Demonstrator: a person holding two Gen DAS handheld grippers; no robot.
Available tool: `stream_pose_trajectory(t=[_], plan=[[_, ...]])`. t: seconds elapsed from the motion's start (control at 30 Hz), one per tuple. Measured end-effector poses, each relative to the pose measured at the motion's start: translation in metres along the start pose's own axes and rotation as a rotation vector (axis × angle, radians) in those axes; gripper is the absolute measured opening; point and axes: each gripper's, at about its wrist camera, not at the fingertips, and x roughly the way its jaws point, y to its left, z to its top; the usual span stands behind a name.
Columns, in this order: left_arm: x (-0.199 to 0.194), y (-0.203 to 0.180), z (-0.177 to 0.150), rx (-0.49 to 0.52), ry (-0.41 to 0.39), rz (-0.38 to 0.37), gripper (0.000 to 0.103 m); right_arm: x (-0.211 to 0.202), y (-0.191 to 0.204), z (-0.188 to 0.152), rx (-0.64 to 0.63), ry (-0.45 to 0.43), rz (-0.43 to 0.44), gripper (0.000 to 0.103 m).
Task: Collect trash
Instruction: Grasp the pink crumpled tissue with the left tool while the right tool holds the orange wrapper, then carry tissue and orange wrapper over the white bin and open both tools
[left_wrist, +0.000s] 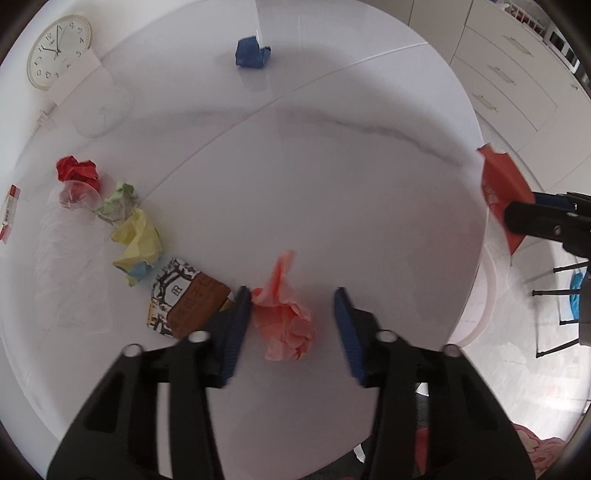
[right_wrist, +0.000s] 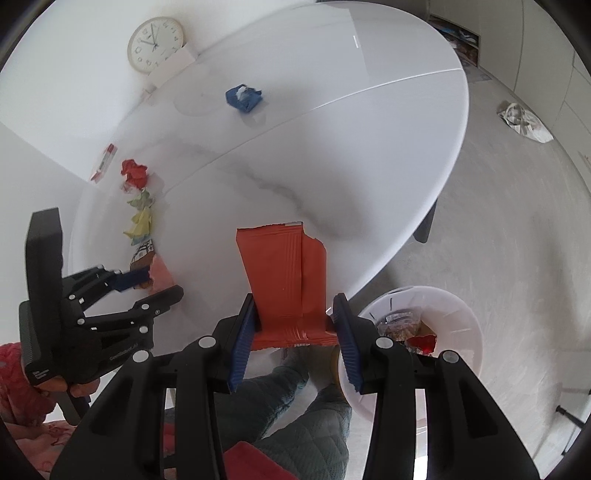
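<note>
My right gripper is clamped on the bottom edge of an orange-red wrapper, which stands up between the blue pads and leans over the near rim of the white table. The white bin sits on the floor at about four o'clock from that gripper in the right wrist view, already holding some scraps. The grip is only on the crimped end (a thin strip of foil), so a quick swing toward the bin could let the wrapper slip or fold out and land on the floor.

My left gripper hangs with its jaws apart around a crumpled pink paper, which lies on the table between the pads, touching or nearly touching the left pad and clear of the right one. Closing from here could push the wad sideways instead of pinching it, since it sits off-centre. The brown printed snack packet lies just beside the left pad at nine o'clock, and I could catch its corner too.

Farther off at ten o'clock are the yellow paper ball, a greenish wad and a red wad; a blue wad sits at twelve.
</note>
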Motion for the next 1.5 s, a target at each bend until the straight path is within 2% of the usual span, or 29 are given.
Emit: stream_pose_trajectory(t=[0.07, 0.4, 0.6, 0.77, 0.93, 1.13, 1.17, 1.23, 1.3, 1.5], plan=[[0.0, 0.002, 0.001, -0.012, 0.001, -0.008, 0.029, 0.0, -0.001, 0.0, 0.01, -0.006, 0.005, 0.043], [-0.01, 0.003, 0.009, -0.005, -0.008, -0.019, 0.027, -0.008, -0.013, -0.005, 0.049, -0.038, 0.007, 0.043], [-0.034, -0.013, 0.012, 0.016, -0.031, -0.056, 0.027, -0.027, -0.036, -0.023, 0.094, -0.063, -0.042, 0.043], [-0.047, -0.045, 0.022, 0.102, -0.056, -0.102, 0.027, -0.032, -0.065, -0.054, 0.174, -0.043, -0.117, 0.043], [-0.048, -0.077, 0.032, 0.219, -0.066, -0.141, 0.028, -0.005, -0.092, -0.09, 0.26, 0.017, -0.188, 0.044], [-0.049, -0.112, 0.036, 0.339, -0.057, -0.18, 0.028, 0.041, -0.113, -0.123, 0.356, 0.059, -0.181, 0.045], [-0.047, -0.116, 0.037, 0.354, -0.055, -0.185, 0.028, 0.049, -0.117, -0.13, 0.383, 0.066, -0.165, 0.046], [-0.046, -0.126, 0.036, 0.386, -0.048, -0.198, 0.028, 0.058, -0.122, -0.14, 0.419, 0.078, -0.161, 0.064], [-0.043, -0.135, 0.037, 0.414, -0.04, -0.212, 0.028, 0.061, -0.125, -0.15, 0.449, 0.088, -0.187, 0.078], [-0.032, -0.165, 0.035, 0.495, -0.004, -0.264, 0.028, 0.029, -0.132, -0.177, 0.528, 0.047, -0.289, 0.09]])
